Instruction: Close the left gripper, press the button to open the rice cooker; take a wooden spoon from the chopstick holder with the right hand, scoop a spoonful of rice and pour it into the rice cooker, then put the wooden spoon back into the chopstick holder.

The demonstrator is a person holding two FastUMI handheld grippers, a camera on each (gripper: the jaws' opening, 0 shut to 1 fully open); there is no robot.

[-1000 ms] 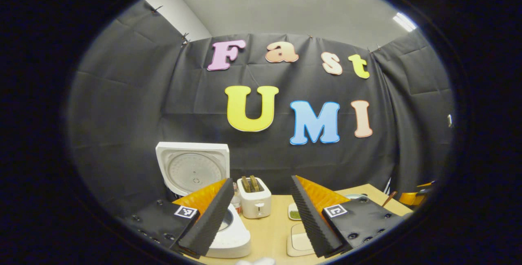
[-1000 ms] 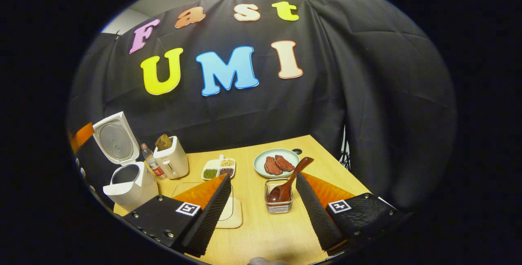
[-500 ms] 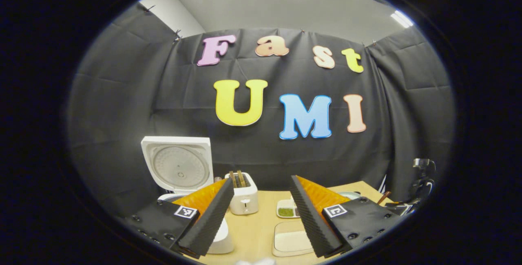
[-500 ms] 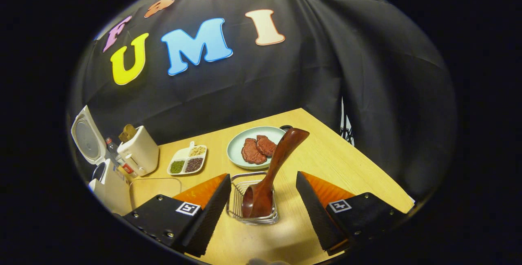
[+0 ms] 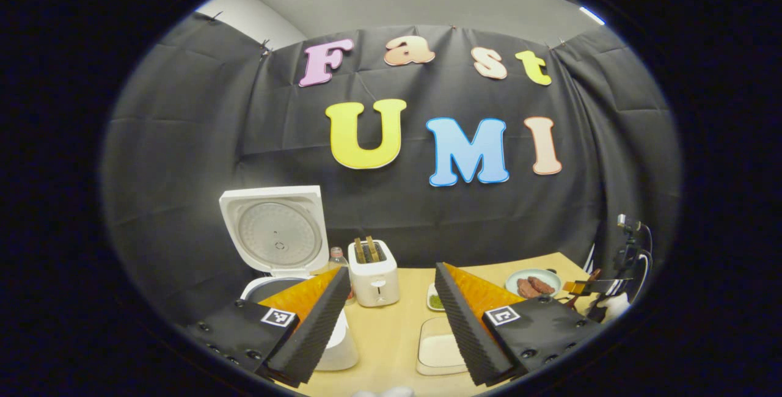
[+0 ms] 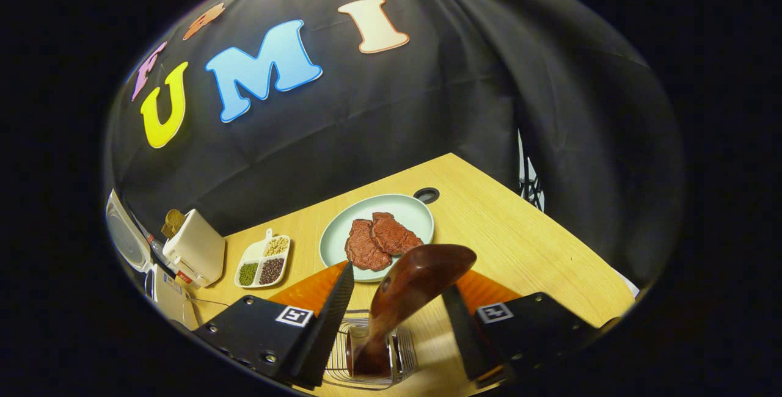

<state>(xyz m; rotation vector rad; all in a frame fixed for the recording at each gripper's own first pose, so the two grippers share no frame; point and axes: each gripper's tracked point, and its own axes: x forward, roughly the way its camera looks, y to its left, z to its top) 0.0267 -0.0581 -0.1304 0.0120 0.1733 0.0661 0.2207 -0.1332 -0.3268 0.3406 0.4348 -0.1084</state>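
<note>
while the left claw (image 5: 391, 308) gapes over bare table (image 5: 391, 336), the right claw (image 6: 397, 317) brackets, ungripped, the wooden spoon (image 6: 406, 290).

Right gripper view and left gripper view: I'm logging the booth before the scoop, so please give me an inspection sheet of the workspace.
Surface: wooden table, bare at its right corner.
Job's things: rice cooker lid up; wooden spoon standing in the wire chopstick holder.
Clutter: toaster; divided dish of grains; plate of meat; bottle; flat tray.
Grippers: right gripper open, fingers either side of the spoon handle, not pressing; left gripper open above the table, holding nothing.
Cables: round cable port in the table; no loose cable seen.
Surroundings: black cloth wall.
</note>
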